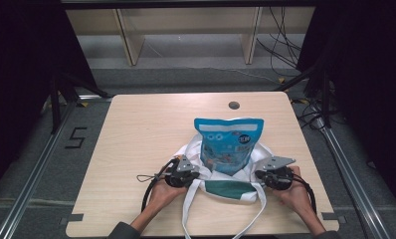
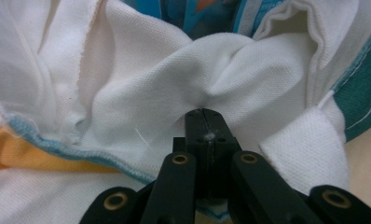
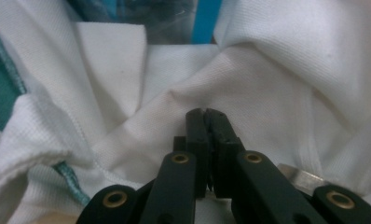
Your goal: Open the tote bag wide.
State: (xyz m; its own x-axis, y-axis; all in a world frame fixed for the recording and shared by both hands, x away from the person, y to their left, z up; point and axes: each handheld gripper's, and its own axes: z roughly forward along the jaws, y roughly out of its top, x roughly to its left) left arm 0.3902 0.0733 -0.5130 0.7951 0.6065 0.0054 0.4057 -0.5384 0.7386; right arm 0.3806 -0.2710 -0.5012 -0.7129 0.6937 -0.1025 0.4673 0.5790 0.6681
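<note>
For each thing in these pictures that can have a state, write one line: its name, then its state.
Tote bag: white, crumpled flat on the table, mouth pulled apart, handles trailing toward the person.
Snack pouch: blue, upright in the bag's mouth.
Left gripper: shut on bag fabric.
Right gripper: shut on bag fabric.

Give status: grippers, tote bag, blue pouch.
Left gripper shut on white tote bag, right gripper shut on its opposite side. Blue pouch upright inside bag. Straps trail toward table edge; nothing blocking.

place: lab | cues: aluminium rails point(image 1: 34, 172), floor cables point(image 1: 285, 47), black curtains point(image 1: 17, 74)
</note>
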